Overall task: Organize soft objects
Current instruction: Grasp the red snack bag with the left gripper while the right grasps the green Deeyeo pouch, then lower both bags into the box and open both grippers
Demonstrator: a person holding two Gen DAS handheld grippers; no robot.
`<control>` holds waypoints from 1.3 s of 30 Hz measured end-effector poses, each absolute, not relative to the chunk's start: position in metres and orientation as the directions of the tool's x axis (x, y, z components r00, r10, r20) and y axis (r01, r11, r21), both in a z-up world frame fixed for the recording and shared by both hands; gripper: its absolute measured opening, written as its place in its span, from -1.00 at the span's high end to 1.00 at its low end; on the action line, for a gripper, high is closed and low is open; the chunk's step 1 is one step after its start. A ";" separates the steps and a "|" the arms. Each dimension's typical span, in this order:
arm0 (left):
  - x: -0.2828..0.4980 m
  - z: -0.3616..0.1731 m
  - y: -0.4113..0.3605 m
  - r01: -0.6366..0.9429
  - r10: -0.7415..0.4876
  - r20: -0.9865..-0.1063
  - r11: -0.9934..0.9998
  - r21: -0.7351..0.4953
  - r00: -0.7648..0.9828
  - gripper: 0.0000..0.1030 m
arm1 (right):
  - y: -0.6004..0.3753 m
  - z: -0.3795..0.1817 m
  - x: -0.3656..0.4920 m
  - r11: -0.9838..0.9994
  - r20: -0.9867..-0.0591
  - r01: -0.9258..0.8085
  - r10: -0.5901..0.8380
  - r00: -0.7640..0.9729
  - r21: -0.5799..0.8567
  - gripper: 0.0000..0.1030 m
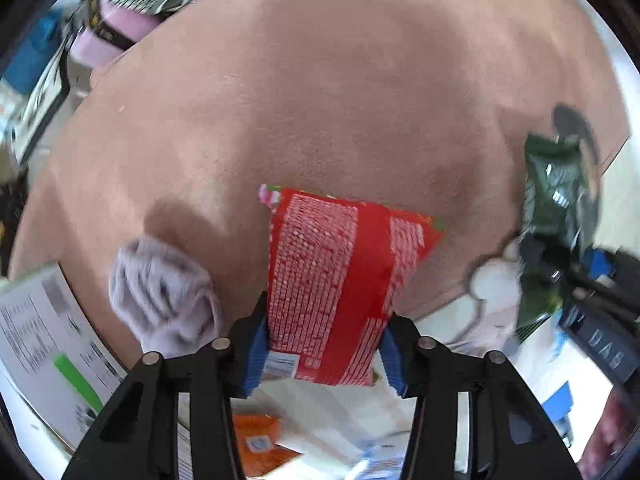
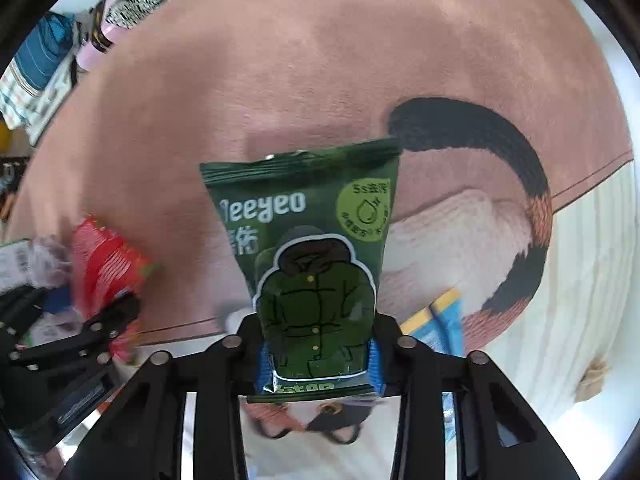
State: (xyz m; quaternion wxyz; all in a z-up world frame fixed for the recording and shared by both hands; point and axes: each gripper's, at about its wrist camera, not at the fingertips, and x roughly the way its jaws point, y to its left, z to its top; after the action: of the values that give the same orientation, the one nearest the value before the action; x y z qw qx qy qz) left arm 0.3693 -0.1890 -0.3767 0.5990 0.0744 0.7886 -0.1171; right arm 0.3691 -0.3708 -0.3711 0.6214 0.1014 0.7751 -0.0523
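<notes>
My left gripper [image 1: 322, 354] is shut on a red soft packet [image 1: 340, 280] printed with white text and holds it up above a pink plush surface [image 1: 320, 92]. My right gripper [image 2: 318, 364] is shut on a dark green soft pack [image 2: 312, 248] with a jacket picture and holds it upright. The green pack and the right gripper also show in the left wrist view [image 1: 556, 200] at the right. The red packet and the left gripper show in the right wrist view [image 2: 108, 264] at the left.
A crumpled grey sock [image 1: 160, 292] lies left of the red packet. A white printed box [image 1: 44, 344] sits at lower left, an orange packet [image 1: 260, 440] below. A black curved band [image 2: 500, 152] crosses the plush at right. Blue-yellow packets [image 2: 444, 320] lie on cream fabric [image 2: 580, 280]. Folded clothes [image 2: 44, 56] lie far left.
</notes>
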 end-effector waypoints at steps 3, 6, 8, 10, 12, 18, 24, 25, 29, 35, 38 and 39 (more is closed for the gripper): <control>0.354 -0.347 -0.177 0.221 -0.101 -0.971 0.964 -0.150 -0.217 0.15 | -0.361 -0.347 0.364 0.979 -0.984 0.198 0.081 -0.157 0.049 0.30; 0.343 -0.308 -0.158 0.178 -0.173 -0.974 0.964 -0.198 -0.144 0.16 | -0.347 -0.316 0.352 0.976 -0.988 0.192 0.120 -0.102 0.099 0.30; 0.333 -0.286 -0.143 0.143 -0.215 -0.972 0.963 -0.227 -0.096 0.17 | -0.333 -0.292 0.342 0.976 -0.988 0.180 0.138 -0.066 0.124 0.30; 0.319 -0.261 -0.121 0.108 -0.254 -0.966 0.960 -0.257 -0.041 0.17 | -0.320 -0.271 0.335 0.976 -0.988 0.166 0.147 -0.039 0.139 0.31; 0.310 -0.236 -0.093 0.082 -0.289 -0.957 0.954 -0.288 0.002 0.17 | -0.299 -0.251 0.316 0.976 -0.987 0.145 0.163 -0.006 0.161 0.31; 0.289 -0.172 -0.004 -0.003 -0.316 -0.942 0.948 -0.319 0.108 0.17 | -0.202 -0.206 0.283 0.968 -0.969 0.052 0.242 0.044 0.245 0.31; 0.276 -0.166 0.115 -0.131 -0.225 -0.966 0.962 -0.241 0.130 0.17 | -0.070 -0.193 0.265 0.953 -0.954 -0.077 0.297 0.032 0.294 0.31; 0.273 -0.170 0.136 -0.153 -0.202 -0.971 0.964 -0.220 0.125 0.17 | -0.047 -0.197 0.262 0.953 -0.956 -0.091 0.293 0.026 0.290 0.31; 0.273 -0.199 0.197 -0.219 -0.147 -0.987 0.963 -0.158 0.068 0.17 | 0.016 -0.216 0.260 0.962 -0.970 -0.128 0.243 -0.012 0.243 0.31; 0.294 -0.255 0.262 -0.292 -0.110 -0.994 0.951 -0.098 -0.025 0.17 | 0.058 -0.273 0.267 0.976 -0.982 -0.123 0.171 -0.082 0.181 0.32; 0.310 -0.284 0.276 -0.291 -0.084 -0.994 0.955 -0.061 -0.067 0.17 | 0.066 -0.299 0.272 0.980 -0.985 -0.131 0.138 -0.108 0.152 0.32; 0.315 -0.293 0.279 -0.292 -0.083 -0.993 0.955 -0.057 -0.078 0.17 | 0.069 -0.307 0.272 0.981 -0.985 -0.134 0.126 -0.115 0.141 0.32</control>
State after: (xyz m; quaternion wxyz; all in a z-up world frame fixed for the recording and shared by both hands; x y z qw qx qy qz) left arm 0.3150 0.2789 -0.2926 0.6666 -0.1283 0.7301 0.0783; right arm 0.2725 0.0688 -0.3067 0.6653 -0.0029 0.7402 0.0977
